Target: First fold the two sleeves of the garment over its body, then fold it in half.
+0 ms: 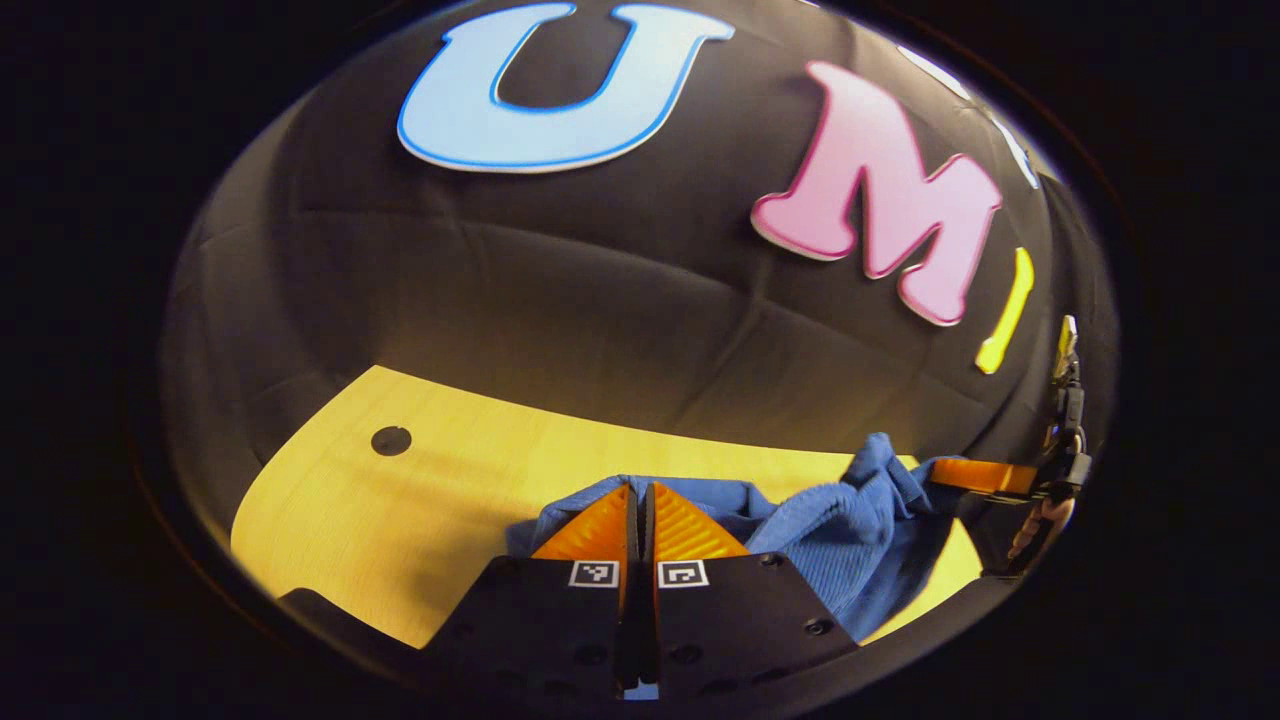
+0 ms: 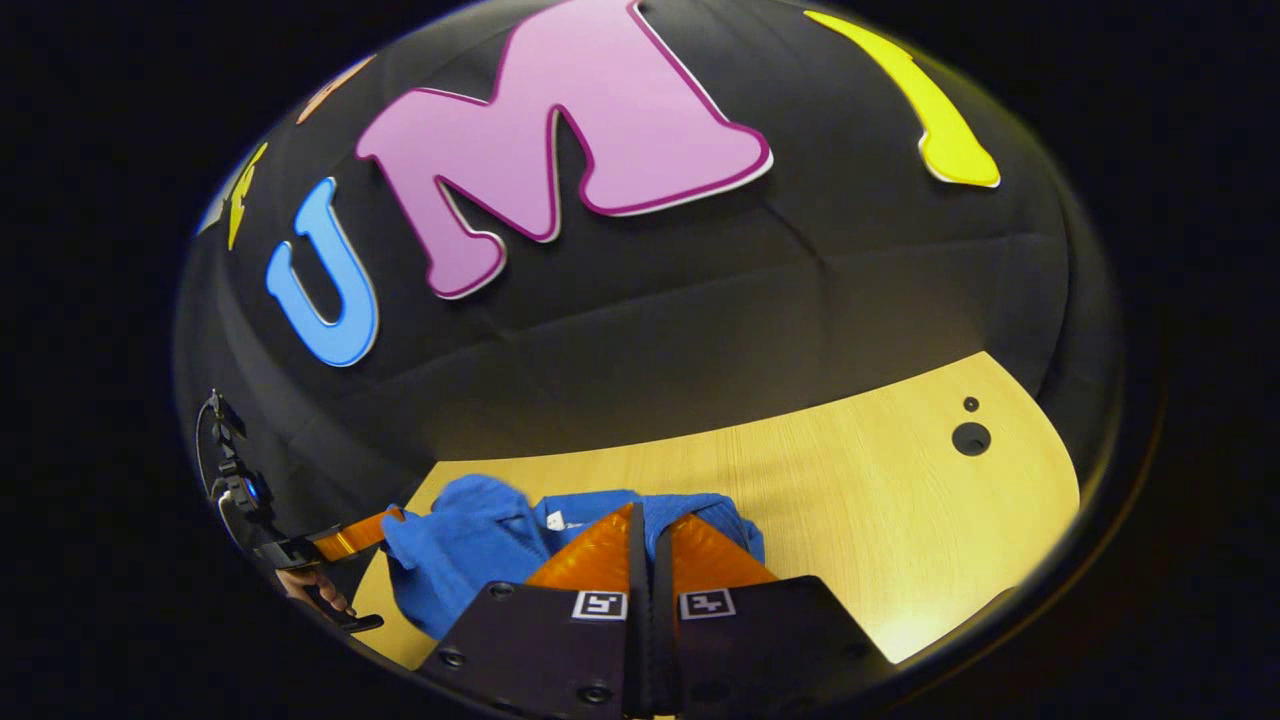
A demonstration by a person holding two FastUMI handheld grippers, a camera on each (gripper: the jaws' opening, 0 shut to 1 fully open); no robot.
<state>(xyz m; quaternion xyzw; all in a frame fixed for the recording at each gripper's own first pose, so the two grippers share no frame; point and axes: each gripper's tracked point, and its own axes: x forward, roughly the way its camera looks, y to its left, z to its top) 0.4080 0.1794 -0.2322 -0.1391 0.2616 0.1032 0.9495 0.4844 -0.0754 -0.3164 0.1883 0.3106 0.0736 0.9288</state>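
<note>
Pinching the blue garment (image 1: 850,540) along one edge, the left gripper (image 1: 640,500) and right gripper (image 2: 650,520) sit closed side by side above the tabletop (image 2: 860,500).

No legible text or labels anywhere.

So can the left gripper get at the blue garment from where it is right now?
Probably yes: the left gripper has its closed fingertips right at the blue garment on the wooden table, with nothing between. Whether cloth is pinched, I can't tell.
</note>
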